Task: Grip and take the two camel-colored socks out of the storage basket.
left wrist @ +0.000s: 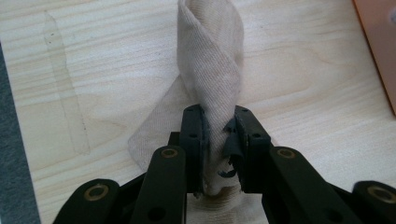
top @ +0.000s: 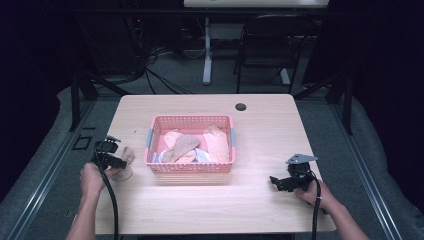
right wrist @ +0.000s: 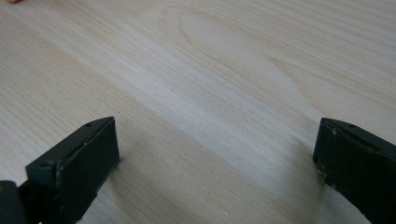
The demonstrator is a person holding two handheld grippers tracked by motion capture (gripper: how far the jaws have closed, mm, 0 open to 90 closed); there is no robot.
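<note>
A beige sock (top: 125, 162) lies on the light wood table (top: 260, 135) left of the pink basket (top: 190, 169). My left gripper (top: 114, 159) is shut on it. In the left gripper view the sock (left wrist: 212, 60) is twisted and pinched between the two jaws, and my left gripper (left wrist: 219, 135) holds it just above the wood. My right gripper (top: 276, 182) rests low at the table's front right, open; in its own view my right gripper (right wrist: 217, 154) has wide-apart jaws with bare wood between them. Several pink, tan and white socks (top: 186, 144) lie in the basket.
A round cable hole (top: 241, 106) sits near the table's far edge. Behind the table stand a black chair (top: 267, 42) and a white desk leg (top: 207, 50). The basket's orange-pink wall (left wrist: 380, 42) shows at the right of the left gripper view.
</note>
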